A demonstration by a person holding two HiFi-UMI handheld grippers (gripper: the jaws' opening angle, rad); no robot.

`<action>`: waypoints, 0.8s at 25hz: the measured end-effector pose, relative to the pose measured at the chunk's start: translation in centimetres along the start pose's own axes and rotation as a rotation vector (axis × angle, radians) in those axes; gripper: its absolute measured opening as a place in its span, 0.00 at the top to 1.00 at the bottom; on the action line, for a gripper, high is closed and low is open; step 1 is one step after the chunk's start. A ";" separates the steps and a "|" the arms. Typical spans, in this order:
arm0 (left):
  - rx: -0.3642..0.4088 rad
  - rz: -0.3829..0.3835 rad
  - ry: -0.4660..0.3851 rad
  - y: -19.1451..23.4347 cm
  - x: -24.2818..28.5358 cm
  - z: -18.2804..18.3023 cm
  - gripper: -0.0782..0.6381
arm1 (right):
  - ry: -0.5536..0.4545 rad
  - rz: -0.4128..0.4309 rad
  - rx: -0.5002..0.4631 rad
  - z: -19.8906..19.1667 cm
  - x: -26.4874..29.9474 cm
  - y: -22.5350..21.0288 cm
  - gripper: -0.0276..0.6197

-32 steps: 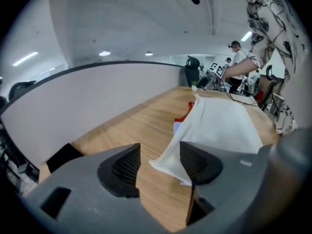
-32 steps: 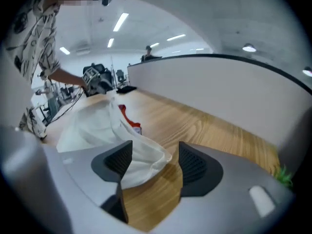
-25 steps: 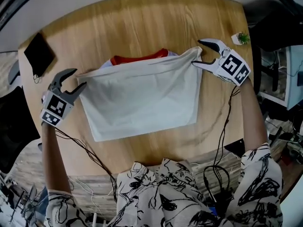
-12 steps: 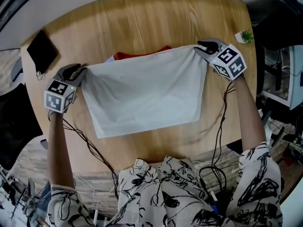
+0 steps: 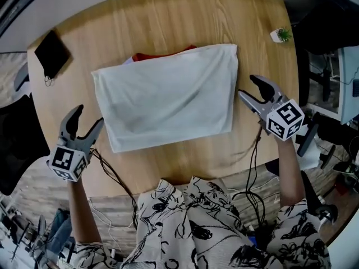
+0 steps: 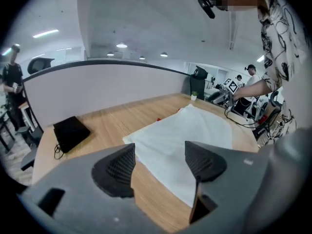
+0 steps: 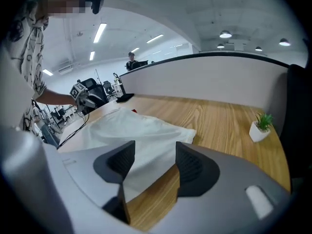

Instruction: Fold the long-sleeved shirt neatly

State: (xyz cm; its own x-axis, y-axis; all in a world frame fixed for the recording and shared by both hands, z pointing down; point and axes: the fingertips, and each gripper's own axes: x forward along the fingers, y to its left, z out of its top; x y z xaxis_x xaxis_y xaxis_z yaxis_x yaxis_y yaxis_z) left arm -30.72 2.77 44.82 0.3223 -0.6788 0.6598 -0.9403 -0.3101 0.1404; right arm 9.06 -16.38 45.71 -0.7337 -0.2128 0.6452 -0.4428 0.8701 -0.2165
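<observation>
The white long-sleeved shirt lies folded in a flat rectangle on the wooden table, a strip of its red collar showing at the far edge. My left gripper hovers off the shirt's near left corner, open and empty, its jaws having just been opening. My right gripper hangs just right of the shirt's right edge, also open with nothing between its jaws, which have just been opening too. The shirt lies beyond the jaws in the left gripper view and likewise the shirt in the right gripper view.
A black pouch rests at the table's far left. A small potted plant stands at the far right corner. Cables trail from both grippers over the near table edge. Other people and office chairs are in the background.
Both grippers closed on the shirt's far corners, then let go and drew back toward me and outward. The shirt's top edge now lies flat over the collar.
</observation>
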 end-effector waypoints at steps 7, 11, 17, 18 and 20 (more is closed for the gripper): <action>-0.177 0.044 0.051 -6.9 -3.2 -7.5 0.43 | 0.070 -0.041 0.095 -7.9 -2.8 6.9 0.52; -0.219 0.052 0.125 -9.4 -3.4 -11.7 0.44 | 0.129 -0.092 0.148 -12.7 -3.1 8.6 0.51; -0.282 0.058 0.170 -10.6 -2.9 -14.9 0.52 | 0.172 -0.089 0.155 -15.7 -2.3 10.3 0.50; -0.285 0.058 0.178 -10.9 -2.8 -15.3 0.55 | 0.176 -0.088 0.147 -15.9 -2.2 10.5 0.51; -0.281 0.066 0.186 -11.3 -2.7 -15.7 0.63 | 0.173 -0.088 0.152 -16.3 -2.2 10.8 0.58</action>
State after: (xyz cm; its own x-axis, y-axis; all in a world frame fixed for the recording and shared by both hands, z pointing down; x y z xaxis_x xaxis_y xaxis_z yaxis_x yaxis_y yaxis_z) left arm -22.70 18.57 53.09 0.2590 -0.5500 0.7940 -0.9601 -0.0569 0.2737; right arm 14.29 0.69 53.88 -0.5954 -0.1940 0.7797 -0.5829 0.7722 -0.2529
